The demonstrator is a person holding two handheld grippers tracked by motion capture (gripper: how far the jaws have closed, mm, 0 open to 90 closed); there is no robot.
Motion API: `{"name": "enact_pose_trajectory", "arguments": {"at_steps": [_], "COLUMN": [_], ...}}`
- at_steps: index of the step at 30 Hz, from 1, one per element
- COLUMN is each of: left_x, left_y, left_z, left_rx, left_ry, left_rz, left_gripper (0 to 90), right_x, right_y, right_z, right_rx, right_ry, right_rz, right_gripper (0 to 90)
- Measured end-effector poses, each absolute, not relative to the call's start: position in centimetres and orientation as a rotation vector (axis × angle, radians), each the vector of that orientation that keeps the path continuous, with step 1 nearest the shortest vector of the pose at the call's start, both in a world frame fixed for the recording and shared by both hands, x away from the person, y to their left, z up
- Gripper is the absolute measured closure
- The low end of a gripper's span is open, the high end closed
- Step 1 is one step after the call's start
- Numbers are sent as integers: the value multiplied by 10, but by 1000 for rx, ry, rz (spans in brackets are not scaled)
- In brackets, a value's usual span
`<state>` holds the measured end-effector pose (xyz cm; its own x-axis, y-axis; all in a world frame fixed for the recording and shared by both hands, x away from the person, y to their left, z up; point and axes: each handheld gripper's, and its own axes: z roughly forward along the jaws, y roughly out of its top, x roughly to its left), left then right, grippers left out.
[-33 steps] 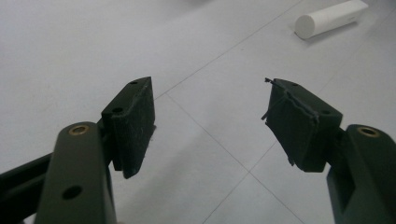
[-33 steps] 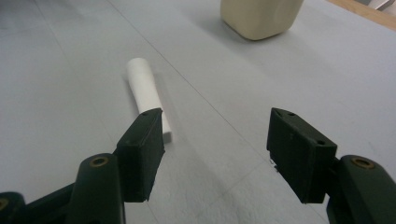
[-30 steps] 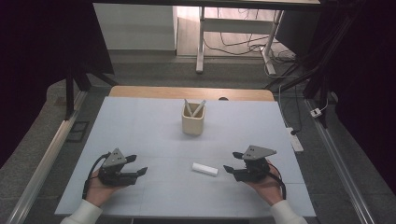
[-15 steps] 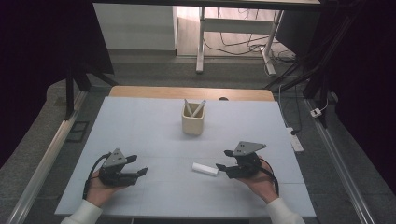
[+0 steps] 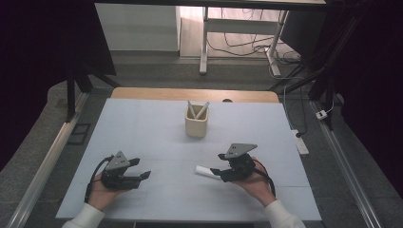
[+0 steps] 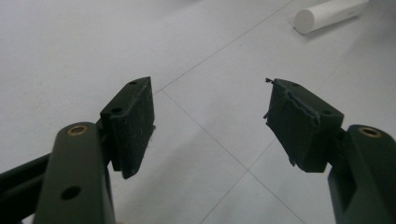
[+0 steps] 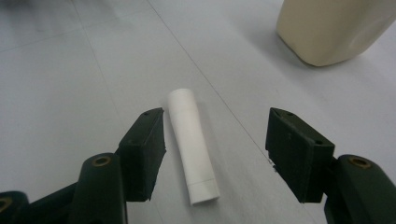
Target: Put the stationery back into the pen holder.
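white tube (image 6: pixel 330 14): far end cut by edge | cream cup (image 7: pixel 337 29): top cut by edge

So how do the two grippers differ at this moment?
The right gripper has the white tube lying between its open jaws; the left gripper has bare table between its own. The right sits next to the tube, while the left rests apart from it, at the table's other side. Both are open, black, hand-held and low over the table.
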<state>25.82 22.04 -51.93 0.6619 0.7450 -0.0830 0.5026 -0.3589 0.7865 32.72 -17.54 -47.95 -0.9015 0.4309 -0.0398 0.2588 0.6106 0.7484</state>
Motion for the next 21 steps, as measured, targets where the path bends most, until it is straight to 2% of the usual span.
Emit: {"name": "enact_pose_trajectory", "arguments": {"at_steps": [21], "left_x": [259], "left_y": [220], "left_z": [-522], "left_rx": [2048], "left_ry": [967], "left_rz": [358], "left_gripper": [314], "right_x": [346], "right_y": [-139], "right_z": [-483], "right_rx": [524], "right_ry": [2771], "right_rz": [1066], "right_gripper": [359]}}
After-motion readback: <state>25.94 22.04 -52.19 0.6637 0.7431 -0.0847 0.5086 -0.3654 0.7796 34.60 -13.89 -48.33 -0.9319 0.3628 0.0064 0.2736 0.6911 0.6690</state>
